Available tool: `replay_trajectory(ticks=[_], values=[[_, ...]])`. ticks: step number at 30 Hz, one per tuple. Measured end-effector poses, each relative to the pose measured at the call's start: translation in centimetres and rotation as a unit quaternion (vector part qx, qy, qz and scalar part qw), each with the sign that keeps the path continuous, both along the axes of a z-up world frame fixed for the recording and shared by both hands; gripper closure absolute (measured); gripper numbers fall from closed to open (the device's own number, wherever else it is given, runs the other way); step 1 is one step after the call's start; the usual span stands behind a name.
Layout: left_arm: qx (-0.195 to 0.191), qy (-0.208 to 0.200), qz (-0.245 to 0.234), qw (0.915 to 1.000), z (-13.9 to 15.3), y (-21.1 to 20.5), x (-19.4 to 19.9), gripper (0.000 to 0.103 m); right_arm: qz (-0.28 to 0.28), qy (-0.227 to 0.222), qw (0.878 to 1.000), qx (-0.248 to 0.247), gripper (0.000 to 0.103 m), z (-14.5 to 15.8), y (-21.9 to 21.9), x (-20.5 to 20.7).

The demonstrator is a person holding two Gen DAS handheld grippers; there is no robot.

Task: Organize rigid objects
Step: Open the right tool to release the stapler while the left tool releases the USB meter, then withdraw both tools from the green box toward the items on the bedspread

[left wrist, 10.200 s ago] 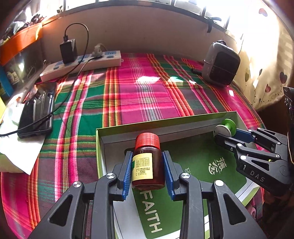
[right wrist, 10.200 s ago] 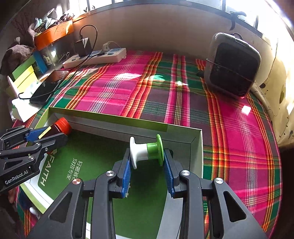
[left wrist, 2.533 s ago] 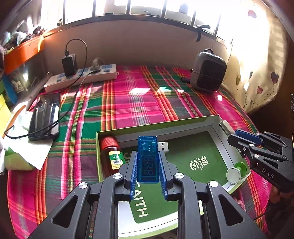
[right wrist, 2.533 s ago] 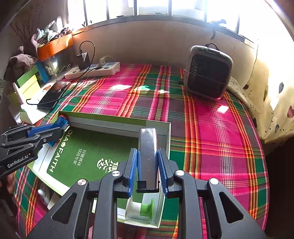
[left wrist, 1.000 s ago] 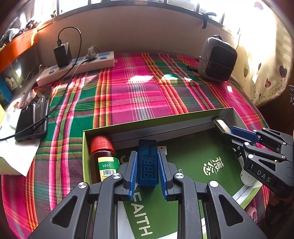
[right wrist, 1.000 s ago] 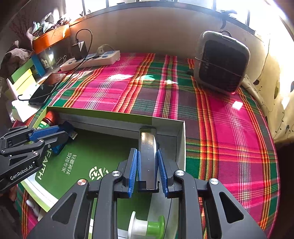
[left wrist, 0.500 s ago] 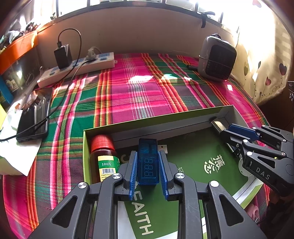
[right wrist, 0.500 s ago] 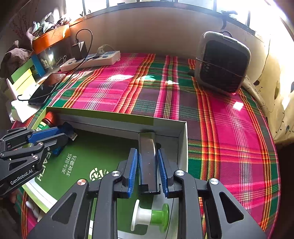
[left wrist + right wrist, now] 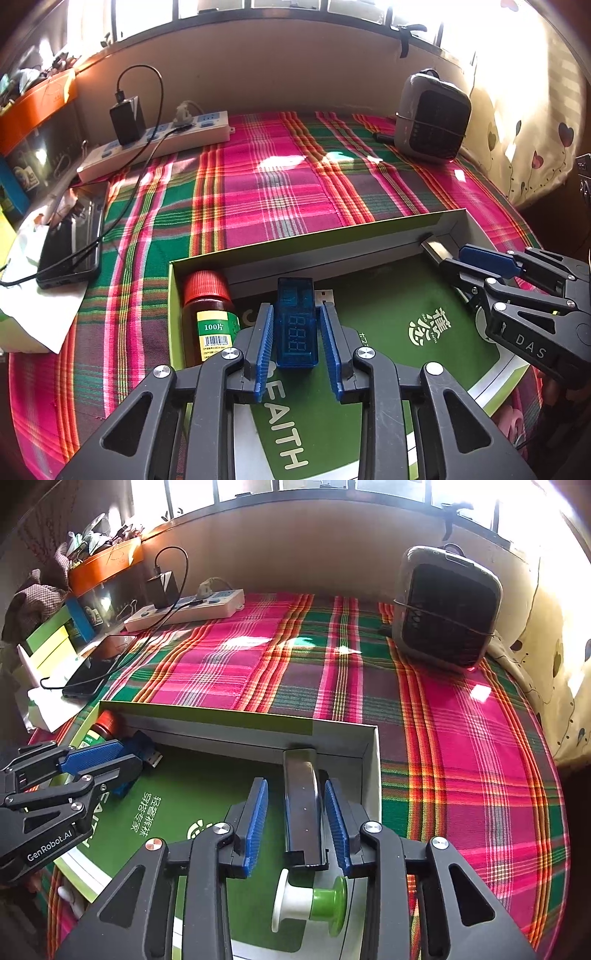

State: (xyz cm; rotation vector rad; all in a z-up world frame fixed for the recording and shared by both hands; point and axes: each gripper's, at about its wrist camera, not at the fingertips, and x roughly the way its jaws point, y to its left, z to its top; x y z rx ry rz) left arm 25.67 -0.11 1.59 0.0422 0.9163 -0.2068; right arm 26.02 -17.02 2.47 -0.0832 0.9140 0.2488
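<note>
Both my hand-held grippers are open, left (image 9: 297, 343) around the blue USB meter (image 9: 296, 325), right (image 9: 295, 825) around probably a stapler (image 9: 303, 805); pulling out crooked could drag either askew in the box (image 9: 332, 236).

Left wrist view: fisheye, mounted behind the left gripper (image 9: 297, 345), whose black arms fill the lower frame; looks forward and down, close over the left part of the shallow green-lined cardboard box (image 9: 295, 249), toward the beige back wall at the top. Right wrist view: fisheye, same mounting behind the right gripper (image 9: 297, 818), close over the box's right end (image 9: 373, 771), facing the same wall. Shared between views: the box, the pink-and-green plaid cloth (image 9: 280, 192) (image 9: 461, 738), the white power strip (image 9: 159, 146) (image 9: 188, 611) at upper left, the grey rounded heater (image 9: 432, 118) (image 9: 447, 609) at upper right. Each view shows the other gripper at its side edge.
</note>
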Motion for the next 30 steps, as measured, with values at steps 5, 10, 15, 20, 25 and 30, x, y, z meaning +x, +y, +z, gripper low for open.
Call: replay_trajectory(ticks=[5, 10, 15, 20, 25, 30], values=[[-0.004, -0.004, 0.0, 1.0, 0.2, 0.1, -0.3, 0.075, -0.002, -0.003, 1.0, 0.001, 0.064, 0.1, 0.1, -0.2], [0.002, -0.012, 0.003, 0.9999, 0.4, 0.0, -0.6, 0.072, -0.001, -0.004, 1.0, 0.001, 0.06, 0.1, 0.1, -0.5], [0.0, -0.014, 0.008, 0.9999, 0.7, 0.3, -1.0, 0.07, -0.003, -0.008, 1.0, 0.001, 0.058, 0.4, 0.0, -1.0], [-0.002, -0.018, 0.013, 0.9998, 1.1, 0.6, -1.7, 0.069, -0.003, -0.012, 1.0, 0.004, 0.058, 0.8, 0.1, -1.8], [-0.003, -0.026, 0.017, 0.9995, 1.7, 0.7, -2.7, 0.069, -0.004, -0.02, 1.0, 0.01, 0.058, 1.4, 0.1, -2.9], [-0.008, -0.035, 0.016, 0.9992, 2.3, 0.9, -3.8, 0.069, -0.007, -0.026, 0.999, 0.016, 0.058, 2.0, 0.0, -4.0]])
